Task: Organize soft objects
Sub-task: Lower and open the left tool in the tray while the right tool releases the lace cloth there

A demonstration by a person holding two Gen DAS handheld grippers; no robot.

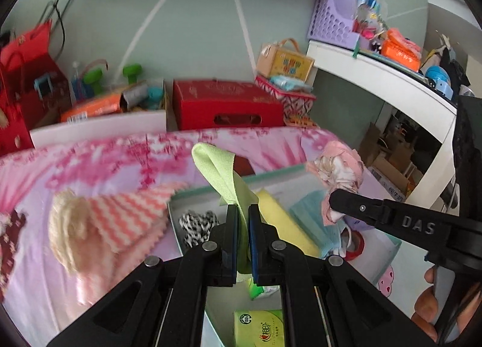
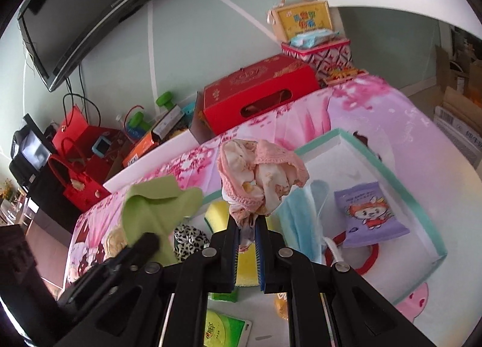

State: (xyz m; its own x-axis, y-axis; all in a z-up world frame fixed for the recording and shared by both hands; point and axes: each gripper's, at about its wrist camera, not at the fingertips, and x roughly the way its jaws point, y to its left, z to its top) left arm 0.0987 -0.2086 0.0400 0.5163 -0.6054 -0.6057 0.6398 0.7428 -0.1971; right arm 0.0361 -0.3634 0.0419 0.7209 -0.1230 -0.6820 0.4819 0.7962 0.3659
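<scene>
My left fingers [image 1: 242, 232] were clamped nearly shut on a green cloth [image 1: 223, 172], most of which flopped up and forward past the tips. My right fingers [image 2: 247, 226] were pinched just as tight on a crumpled pink-and-cream garment [image 2: 262, 178], holding it by a thin bunch. Both bundles hung above the white box with the teal rim [image 2: 391, 172] that sat on the pink bedspread [image 1: 90, 154].

I judged the thin pinch on the garment might slip. The loose cloth could drape over the box rim instead of dropping inside. With my two tools close together, the fabrics might also tangle.

Inside, the yellow sponge [image 1: 283, 220], blue face mask [image 1: 313, 220], leopard-print piece [image 1: 195, 223] and purple wipes packet [image 2: 370, 211] already took up much of the floor. A pink zigzag towel [image 1: 129, 214] lay outside, near the box's left wall.
</scene>
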